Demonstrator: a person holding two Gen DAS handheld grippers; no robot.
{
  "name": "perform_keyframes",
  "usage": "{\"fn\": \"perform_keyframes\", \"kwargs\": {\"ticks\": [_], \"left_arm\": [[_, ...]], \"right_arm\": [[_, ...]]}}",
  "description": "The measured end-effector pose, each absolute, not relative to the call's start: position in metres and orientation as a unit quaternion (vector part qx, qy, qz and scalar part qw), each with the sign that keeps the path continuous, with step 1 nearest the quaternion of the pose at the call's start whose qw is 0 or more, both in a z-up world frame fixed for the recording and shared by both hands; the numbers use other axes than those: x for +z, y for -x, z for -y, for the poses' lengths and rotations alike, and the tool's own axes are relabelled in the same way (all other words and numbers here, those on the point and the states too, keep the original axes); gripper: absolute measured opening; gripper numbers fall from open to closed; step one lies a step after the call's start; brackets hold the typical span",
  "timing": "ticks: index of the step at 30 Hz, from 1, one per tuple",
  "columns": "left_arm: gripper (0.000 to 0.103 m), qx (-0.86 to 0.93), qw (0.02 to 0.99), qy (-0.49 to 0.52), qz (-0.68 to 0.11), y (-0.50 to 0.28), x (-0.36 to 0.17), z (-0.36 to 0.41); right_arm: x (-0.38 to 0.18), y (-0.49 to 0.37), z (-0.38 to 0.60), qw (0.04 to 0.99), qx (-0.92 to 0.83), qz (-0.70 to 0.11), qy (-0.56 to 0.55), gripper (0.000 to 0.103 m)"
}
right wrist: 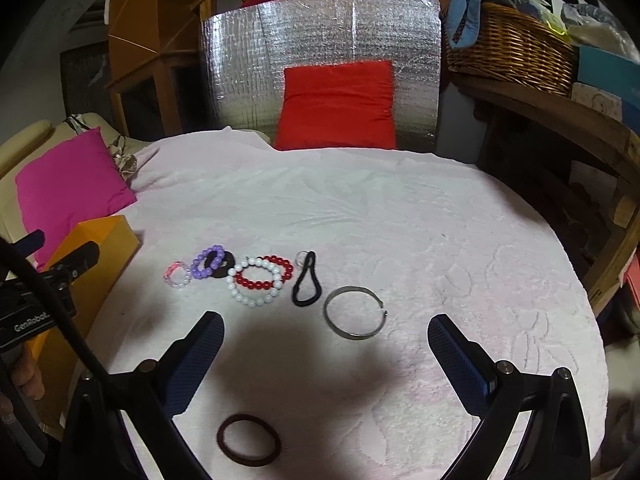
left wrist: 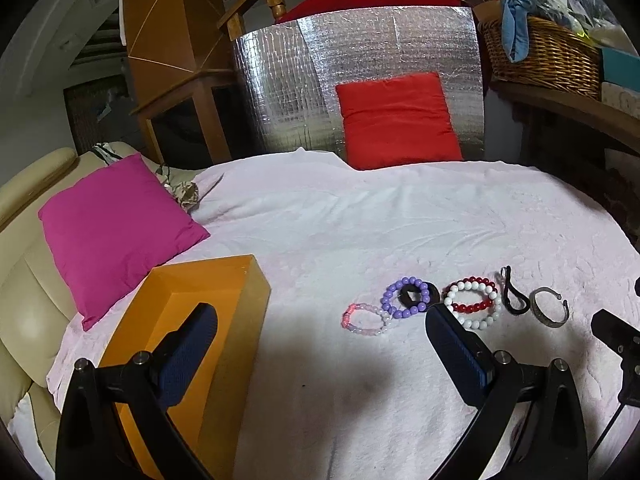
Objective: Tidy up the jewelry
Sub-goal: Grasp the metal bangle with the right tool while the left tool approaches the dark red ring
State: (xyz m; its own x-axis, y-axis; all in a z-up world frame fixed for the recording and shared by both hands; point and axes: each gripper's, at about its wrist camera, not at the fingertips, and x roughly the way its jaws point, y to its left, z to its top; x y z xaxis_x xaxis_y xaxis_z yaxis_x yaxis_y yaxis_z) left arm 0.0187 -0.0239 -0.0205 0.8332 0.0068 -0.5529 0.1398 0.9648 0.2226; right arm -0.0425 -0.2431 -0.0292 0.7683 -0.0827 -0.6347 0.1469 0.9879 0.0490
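- The orange box [left wrist: 192,344] — our left gripper's finger [left wrist: 188,356] hides its inside.
- The black ring [right wrist: 221,266] lies half under purple beads [right wrist: 206,266].
- We can't identify the basket's [right wrist: 516,48] contents.

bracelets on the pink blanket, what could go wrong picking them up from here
1. The red bead bracelet and white bead bracelet overlap, so gripping one may drag the other.
2. The purple bead bracelet lies over a black hair tie; both might lift together.
3. The metal bangle lies flat on the soft blanket, so the open right gripper may pinch fabric or slip off it.
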Motion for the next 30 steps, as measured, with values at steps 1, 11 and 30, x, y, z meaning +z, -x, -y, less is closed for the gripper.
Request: {"fn": "perform_keyframes", "kwargs": {"ticks": [1, 11, 30], "left_arm": [[0.103, -0.037, 0.948, -0.13, -0.29, -0.019, -0.021, 0.025], [0.103, -0.086, 0.932, -0.131, -0.327, -0.024, -0.04, 0.038], [0.103, -0.242, 0.855, -0.149, -0.434, -0.008, -0.085, 0.077]], "right_arm": [[-0.031, 0.041, 0.246, 0.938, -0.059, -0.338, -0.05, 0.103], [-0.064, 0.01, 0.27, 0.918, -0.021, -0.394, -0.036, 0.095], [-0.12, -0.044, 0.298, 0.888, -0.033, -0.452, -0.085, 0.063]]}}
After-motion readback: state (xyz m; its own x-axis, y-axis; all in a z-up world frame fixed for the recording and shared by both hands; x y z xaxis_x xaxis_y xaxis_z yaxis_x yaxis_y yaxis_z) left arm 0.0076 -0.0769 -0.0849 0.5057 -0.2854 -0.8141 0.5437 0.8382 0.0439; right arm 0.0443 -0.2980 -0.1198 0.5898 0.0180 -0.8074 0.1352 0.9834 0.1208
